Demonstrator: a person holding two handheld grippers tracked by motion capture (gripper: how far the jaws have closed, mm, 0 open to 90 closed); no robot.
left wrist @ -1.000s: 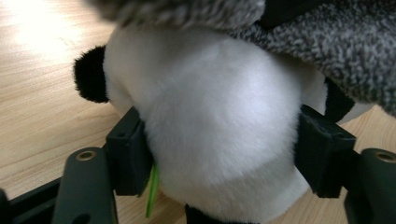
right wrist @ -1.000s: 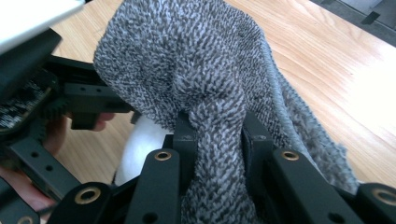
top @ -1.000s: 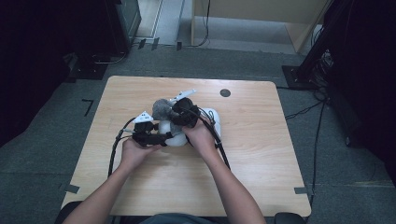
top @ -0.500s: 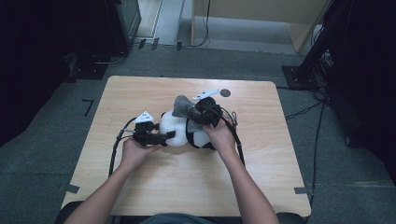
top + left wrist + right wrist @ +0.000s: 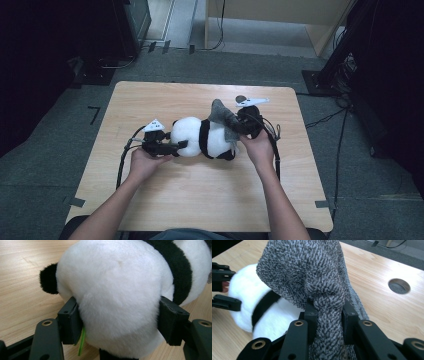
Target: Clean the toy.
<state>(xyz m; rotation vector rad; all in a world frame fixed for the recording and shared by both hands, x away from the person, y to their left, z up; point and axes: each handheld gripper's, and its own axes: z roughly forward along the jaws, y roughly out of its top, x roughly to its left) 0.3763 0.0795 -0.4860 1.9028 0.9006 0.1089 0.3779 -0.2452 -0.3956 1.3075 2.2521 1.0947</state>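
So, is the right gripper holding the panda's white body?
No, the right gripper pinches grey knit cloth, not the panda.

plush panda (image 5: 200, 137): 1 | grey knitted cloth (image 5: 223, 120): 1 | grippers: 2, left gripper (image 5: 176, 147) and right gripper (image 5: 239, 127) | black fingers (image 5: 68, 322): 2 per gripper | hands: 2 | desk (image 5: 200, 192): 1 | round hole in the desk (image 5: 399, 286): 1
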